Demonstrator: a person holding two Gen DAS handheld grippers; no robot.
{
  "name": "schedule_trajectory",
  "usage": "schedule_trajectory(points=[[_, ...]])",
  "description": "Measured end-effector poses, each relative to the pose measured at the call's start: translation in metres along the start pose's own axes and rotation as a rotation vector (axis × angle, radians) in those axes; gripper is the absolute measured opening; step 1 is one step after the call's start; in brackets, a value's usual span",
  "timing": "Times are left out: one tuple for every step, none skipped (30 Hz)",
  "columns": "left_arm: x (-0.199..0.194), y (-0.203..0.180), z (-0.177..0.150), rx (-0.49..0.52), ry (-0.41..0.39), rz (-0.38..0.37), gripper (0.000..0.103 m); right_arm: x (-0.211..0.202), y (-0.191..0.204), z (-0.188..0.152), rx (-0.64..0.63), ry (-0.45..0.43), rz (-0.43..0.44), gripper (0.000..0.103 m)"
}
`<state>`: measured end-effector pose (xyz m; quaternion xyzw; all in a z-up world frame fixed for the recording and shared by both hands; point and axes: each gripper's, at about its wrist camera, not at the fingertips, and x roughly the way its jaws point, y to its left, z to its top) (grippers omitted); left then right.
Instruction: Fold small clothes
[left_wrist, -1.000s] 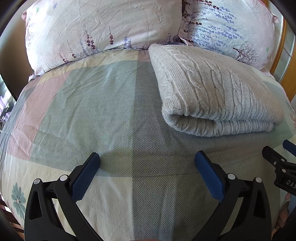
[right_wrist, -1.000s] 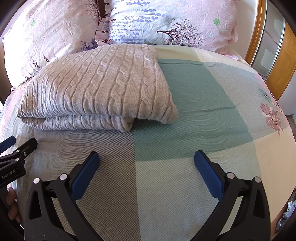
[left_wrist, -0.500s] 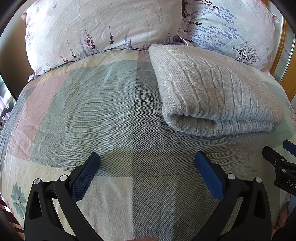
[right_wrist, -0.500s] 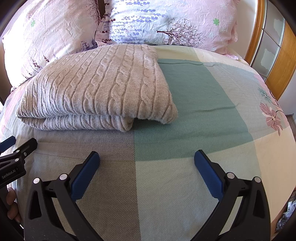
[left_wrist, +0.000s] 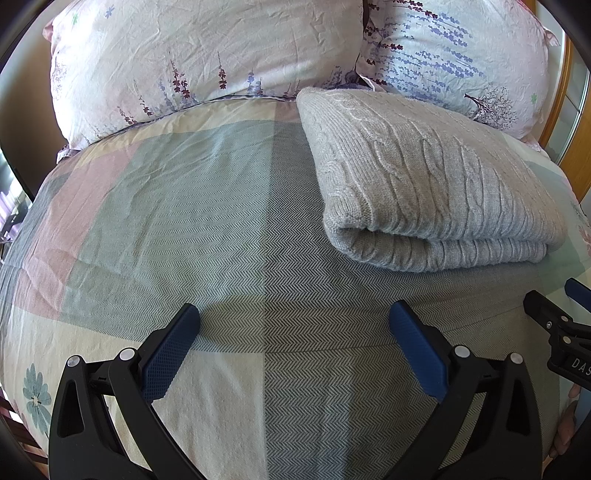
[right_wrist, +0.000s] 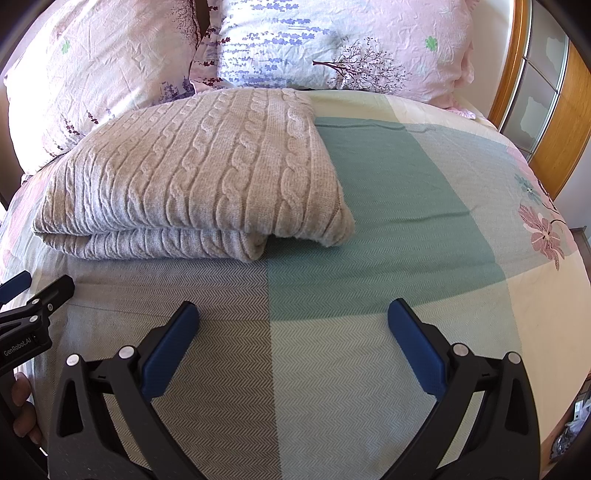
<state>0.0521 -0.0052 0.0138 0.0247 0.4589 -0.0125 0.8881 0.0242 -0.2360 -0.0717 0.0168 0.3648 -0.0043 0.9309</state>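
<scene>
A grey cable-knit sweater (left_wrist: 424, 184) lies folded into a thick rectangle on the bed, near the pillows; it also shows in the right wrist view (right_wrist: 199, 177). My left gripper (left_wrist: 293, 317) is open and empty, low over the bedspread in front of the sweater and to its left. My right gripper (right_wrist: 293, 317) is open and empty, in front of the sweater's right end. Each gripper shows at the edge of the other's view.
The checked bedspread (left_wrist: 184, 221) covers the bed. Two floral pillows (left_wrist: 207, 51) (right_wrist: 332, 40) lean at the head. A wooden headboard frame (right_wrist: 554, 110) stands at the right.
</scene>
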Motion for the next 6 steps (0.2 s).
schedule_trajectory(points=[[0.0000,0.0000,0.0000,0.000,0.000,0.000,0.102,0.0002,0.0001,0.0002,0.000,0.000,0.000,0.101],[0.0000,0.0000,0.0000,0.000,0.000,0.000,0.102,0.0003,0.0001,0.0003,0.000,0.000,0.000,0.101],[0.0000,0.0000,0.0000,0.000,0.000,0.000,0.102,0.0003,0.0002,0.0003,0.000,0.000,0.000,0.101],[0.0000,0.0000,0.0001,0.000,0.000,0.000,0.102,0.0004,0.0002,0.0004,0.000,0.000,0.000,0.101],[0.0000,0.0001,0.0001,0.000,0.000,0.000,0.102,0.0005,0.0002,0.0004,0.000,0.000,0.000,0.101],[0.0000,-0.0001,-0.0001,0.000,0.000,0.000,0.102,0.0005,0.0002,0.0004,0.000,0.000,0.000,0.101]])
